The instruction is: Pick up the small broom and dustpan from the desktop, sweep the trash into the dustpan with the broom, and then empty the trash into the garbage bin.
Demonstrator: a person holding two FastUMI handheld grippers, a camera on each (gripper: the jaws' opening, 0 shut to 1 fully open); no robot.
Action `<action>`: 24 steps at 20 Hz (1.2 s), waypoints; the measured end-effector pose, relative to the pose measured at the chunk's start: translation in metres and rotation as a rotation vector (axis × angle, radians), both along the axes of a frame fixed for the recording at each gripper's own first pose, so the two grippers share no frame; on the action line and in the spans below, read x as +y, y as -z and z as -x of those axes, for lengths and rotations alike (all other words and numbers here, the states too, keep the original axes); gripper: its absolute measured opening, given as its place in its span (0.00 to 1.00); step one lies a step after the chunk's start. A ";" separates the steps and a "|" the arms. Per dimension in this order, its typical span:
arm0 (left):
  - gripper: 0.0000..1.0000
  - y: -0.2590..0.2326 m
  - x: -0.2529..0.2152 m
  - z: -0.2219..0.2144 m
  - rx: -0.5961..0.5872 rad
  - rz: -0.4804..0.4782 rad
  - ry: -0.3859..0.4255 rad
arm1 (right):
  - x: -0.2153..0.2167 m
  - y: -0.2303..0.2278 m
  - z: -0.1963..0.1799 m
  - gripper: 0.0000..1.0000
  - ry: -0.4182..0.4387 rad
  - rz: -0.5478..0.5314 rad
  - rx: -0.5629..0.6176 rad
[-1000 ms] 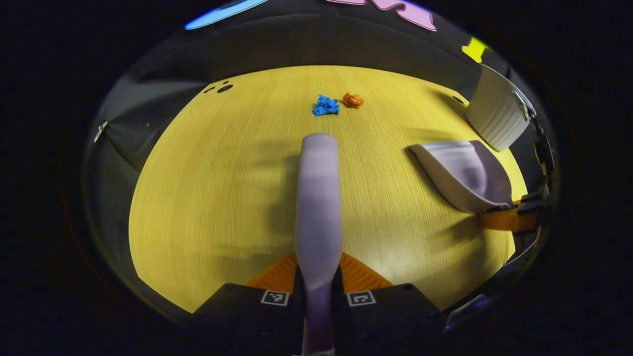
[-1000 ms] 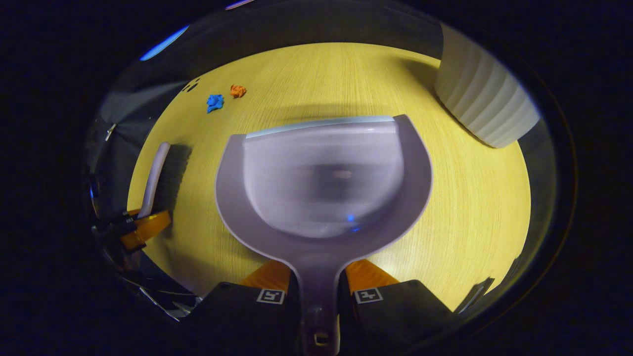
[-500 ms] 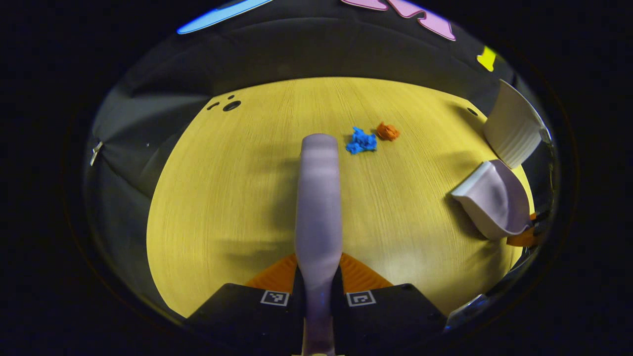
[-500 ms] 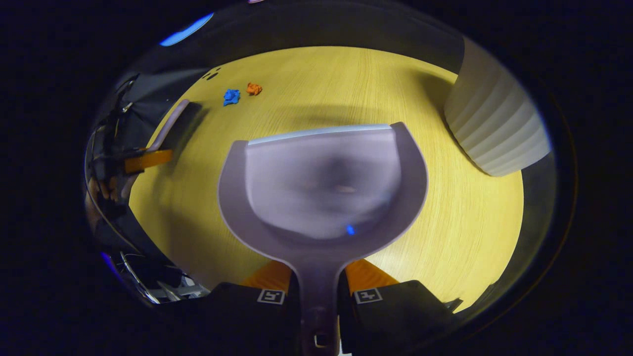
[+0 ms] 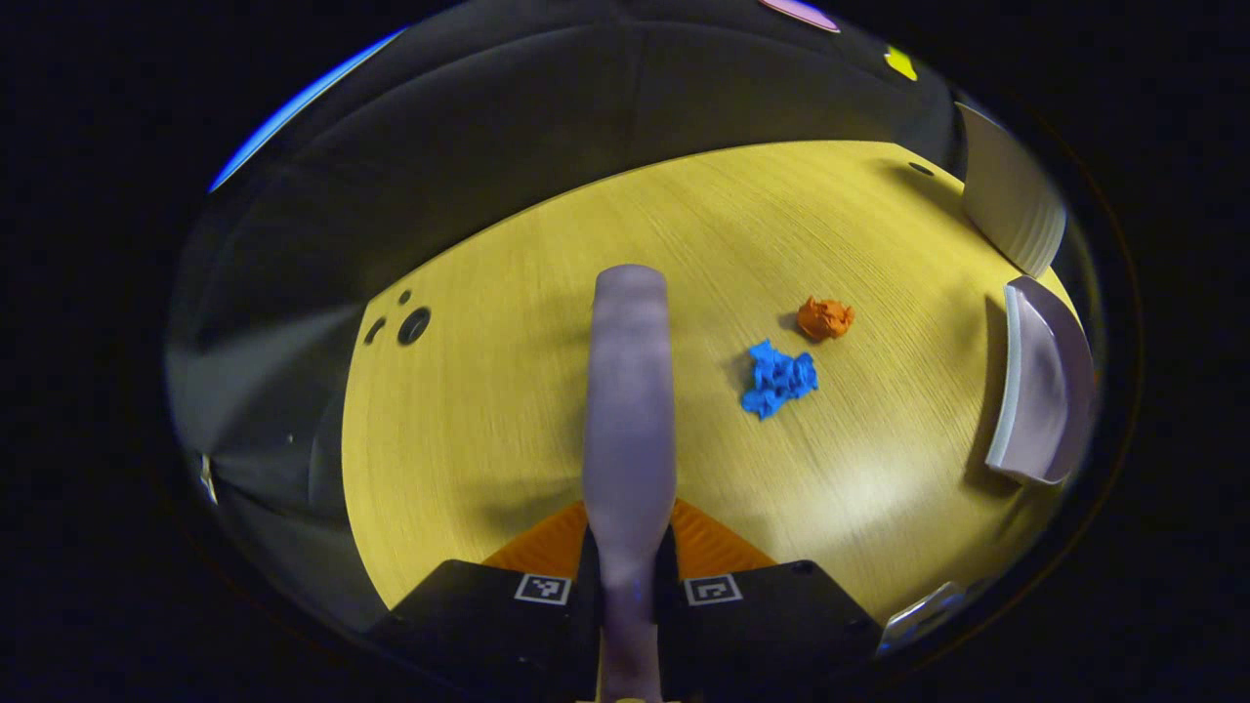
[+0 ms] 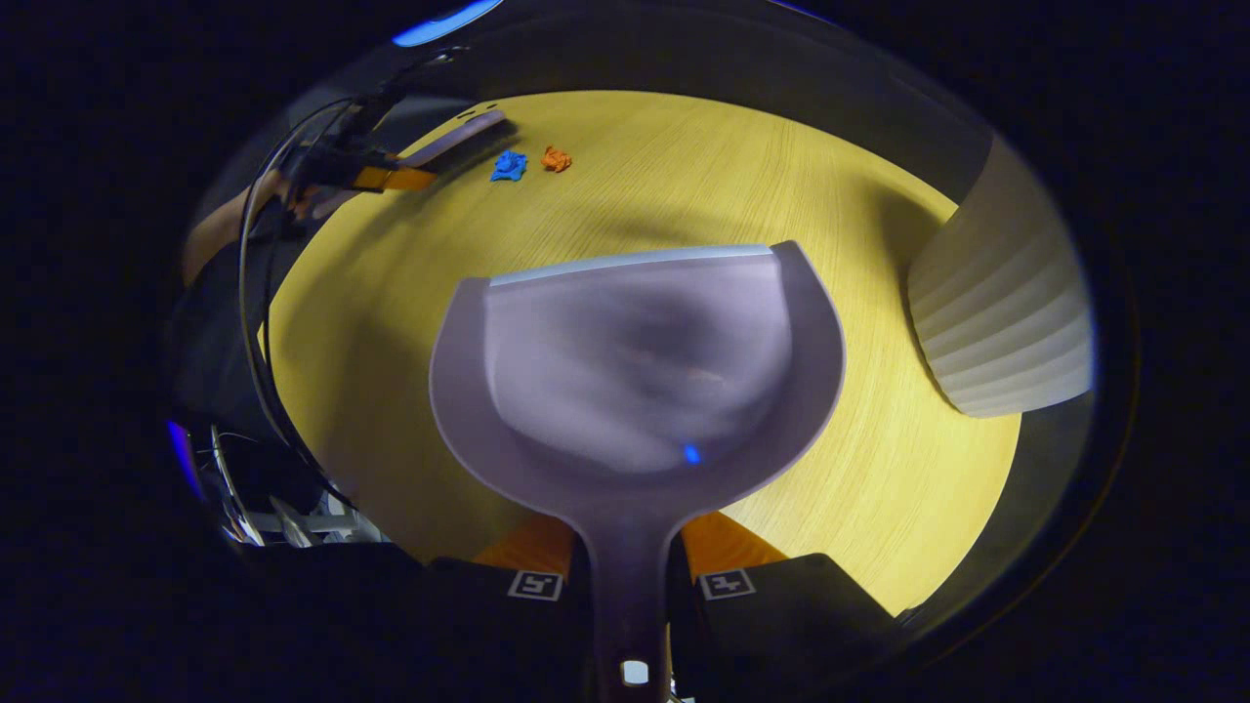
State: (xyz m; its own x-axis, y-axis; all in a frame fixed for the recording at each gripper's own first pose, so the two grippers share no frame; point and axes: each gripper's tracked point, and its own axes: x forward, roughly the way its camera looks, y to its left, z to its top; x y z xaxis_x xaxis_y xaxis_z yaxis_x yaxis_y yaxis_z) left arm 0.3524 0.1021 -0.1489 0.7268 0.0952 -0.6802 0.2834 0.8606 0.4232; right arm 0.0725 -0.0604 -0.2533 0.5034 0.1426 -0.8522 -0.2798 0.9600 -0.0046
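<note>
Left gripper: fingers clamped on handle of small broom, back of broom running straight ahead over yellow worktop. Bristles hidden beneath the broom's back in left gripper view.

Just right of broom head: blue trash wad, then orange trash wad close beyond it, the two apart by a small gap. Both flat on worktop, well in from every edge. Bare wood between wads and dustpan, which shows side-on near the worktop's right edge in this view. Garbage bin, white and ribbed, at far right corner. Cable holes near left edge of worktop.

Right gripper: fingers clamped on dustpan handle, pan mouth facing forward, lip level. Cannot tell whether lip touches worktop. Wide stretch of bare worktop ahead and to left of pan, up to blue trash wad and orange trash wad near far edge. Small broom just left of wads, held by left gripper. Garbage bin standing just right of pan, narrow gap between.
</note>
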 end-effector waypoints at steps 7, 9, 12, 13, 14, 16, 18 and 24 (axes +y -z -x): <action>0.28 0.009 -0.057 -0.035 0.110 -0.109 0.300 | -0.005 0.011 0.004 0.36 -0.053 0.043 0.023; 0.29 0.008 -0.068 -0.032 0.143 -0.126 0.354 | -0.001 0.013 0.009 0.40 -0.073 0.042 0.028; 0.28 0.021 -0.086 -0.013 0.225 -0.134 0.437 | 0.004 0.012 0.009 0.36 -0.098 0.050 0.021; 0.29 0.024 -0.094 -0.004 0.251 -0.134 0.461 | 0.005 0.015 0.011 0.36 -0.102 0.049 0.019; 0.29 0.027 -0.103 0.007 0.277 -0.130 0.481 | 0.006 0.014 0.012 0.36 -0.108 0.050 0.017; 0.28 0.038 -0.123 0.032 0.336 -0.105 0.523 | 0.007 0.018 0.018 0.36 -0.121 0.055 0.018; 0.29 0.046 -0.140 0.057 0.390 -0.083 0.565 | 0.009 0.020 0.021 0.36 -0.133 0.060 0.013; 0.28 0.076 -0.187 0.124 0.546 0.028 0.582 | 0.011 0.024 0.032 0.36 -0.164 0.078 -0.003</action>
